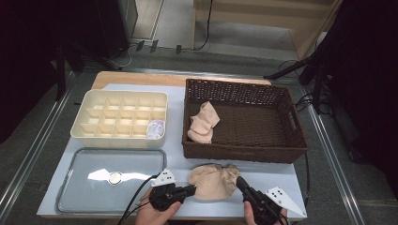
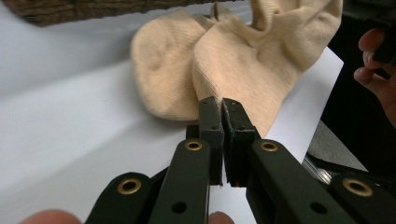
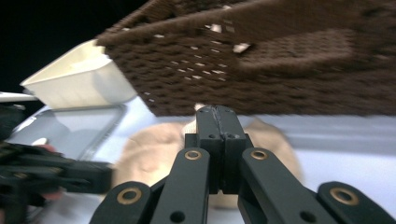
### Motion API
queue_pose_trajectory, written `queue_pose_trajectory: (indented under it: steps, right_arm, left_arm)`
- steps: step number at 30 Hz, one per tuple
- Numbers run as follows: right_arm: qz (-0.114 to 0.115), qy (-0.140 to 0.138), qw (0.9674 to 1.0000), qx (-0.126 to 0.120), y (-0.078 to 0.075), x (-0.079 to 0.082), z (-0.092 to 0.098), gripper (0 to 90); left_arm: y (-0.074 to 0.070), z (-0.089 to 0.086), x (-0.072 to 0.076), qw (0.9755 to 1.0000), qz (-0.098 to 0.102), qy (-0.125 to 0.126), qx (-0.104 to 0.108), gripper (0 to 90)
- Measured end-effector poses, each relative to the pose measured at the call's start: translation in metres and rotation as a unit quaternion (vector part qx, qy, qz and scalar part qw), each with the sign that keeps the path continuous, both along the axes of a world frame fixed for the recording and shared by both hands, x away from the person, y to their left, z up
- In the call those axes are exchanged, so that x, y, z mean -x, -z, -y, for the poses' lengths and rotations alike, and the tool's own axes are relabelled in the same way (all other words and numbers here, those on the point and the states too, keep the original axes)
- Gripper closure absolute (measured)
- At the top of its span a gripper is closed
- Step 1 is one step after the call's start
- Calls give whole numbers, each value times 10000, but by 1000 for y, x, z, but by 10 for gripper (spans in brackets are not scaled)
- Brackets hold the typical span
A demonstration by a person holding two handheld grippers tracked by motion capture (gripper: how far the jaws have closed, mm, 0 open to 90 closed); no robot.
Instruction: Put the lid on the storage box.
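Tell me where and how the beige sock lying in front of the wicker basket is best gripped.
Probably at its two ends, one gripper from each side. The beige sock lies crumpled and widthwise, and the left gripper and right gripper are already shut on opposite edges, low against the table.

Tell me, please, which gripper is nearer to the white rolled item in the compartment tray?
Left. The left gripper sits at the beige sock's left edge, below and right of the white rolled item. The right gripper is at the sock's right edge, farther away.

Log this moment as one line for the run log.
left gripper: shut on sock | right gripper: shut on sock | sock: on table, before basket
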State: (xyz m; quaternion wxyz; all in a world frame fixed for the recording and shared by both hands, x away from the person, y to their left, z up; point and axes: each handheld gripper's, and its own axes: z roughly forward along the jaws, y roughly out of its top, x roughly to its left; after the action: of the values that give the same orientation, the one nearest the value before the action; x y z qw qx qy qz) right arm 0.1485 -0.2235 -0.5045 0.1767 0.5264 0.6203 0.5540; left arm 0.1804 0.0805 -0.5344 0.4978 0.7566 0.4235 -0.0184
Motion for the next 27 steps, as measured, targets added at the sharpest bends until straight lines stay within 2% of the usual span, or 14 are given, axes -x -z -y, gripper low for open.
queue_pose_trajectory:
  steps: [3, 6, 9, 12, 13, 14, 15, 16, 19, 20, 22, 23, 24, 27]
  right_arm:
    - [-97, 66, 9999, -12, 5, 1, 11, 900]
    - [-208, 130, 9988, 416, 14, 3, 23, 900]
    - [-399, 155, 9977, 519, 19, 2, 27, 900]
    - [-438, 218, 9968, 638, 23, 0, 29, 884]
    - [-423, 307, 9965, 655, 24, -2, 32, 833]
    - [-423, 307, 9965, 655, 24, -2, 32, 833]
    - [-356, 242, 9969, 665, 25, -4, 34, 760]
    - [-356, 242, 9969, 665, 25, -4, 34, 760]
    - [-418, -16, 9964, 737, 30, -8, 31, 647]
    - [-476, -84, 9948, 897, 35, -11, 25, 563]
    - [-495, -115, 9922, 1138, 39, -13, 20, 591]
    - [-495, -115, 9922, 1138, 39, -13, 20, 591]
    - [-554, -132, 9918, 1148, 38, -12, 17, 690]
    - [-586, -259, 9893, 1312, 36, -9, 12, 841]
  left_arm:
    - [1, -3, 1, 10000, -10, -7, -36, 895]
    - [5, 0, 2, 9999, -51, 78, -93, 894]
    - [6, 3, 3, 9998, -21, 113, -182, 885]
    - [7, 3, 4, 9997, -4, 104, -238, 869]
    - [7, 2, 3, 9997, -19, 129, -210, 823]
    - [7, 2, 3, 9997, -19, 129, -210, 790]
    - [6, 2, 3, 9998, -4, 116, -142, 750]
    - [6, 2, 3, 9998, -4, 116, -142, 723]
    - [5, 2, 1, 9999, 8, 103, -26, 686]
    - [4, 3, 1, 9999, -1, 110, 4, 670]
    - [4, 5, 0, 9999, 4, 116, -57, 695]
    - [4, 5, 0, 9999, -8, 90, -79, 695]
    - [5, 6, 0, 9999, -35, 112, -125, 748]
    - [4, 6, 1, 9998, -24, 67, -173, 861]
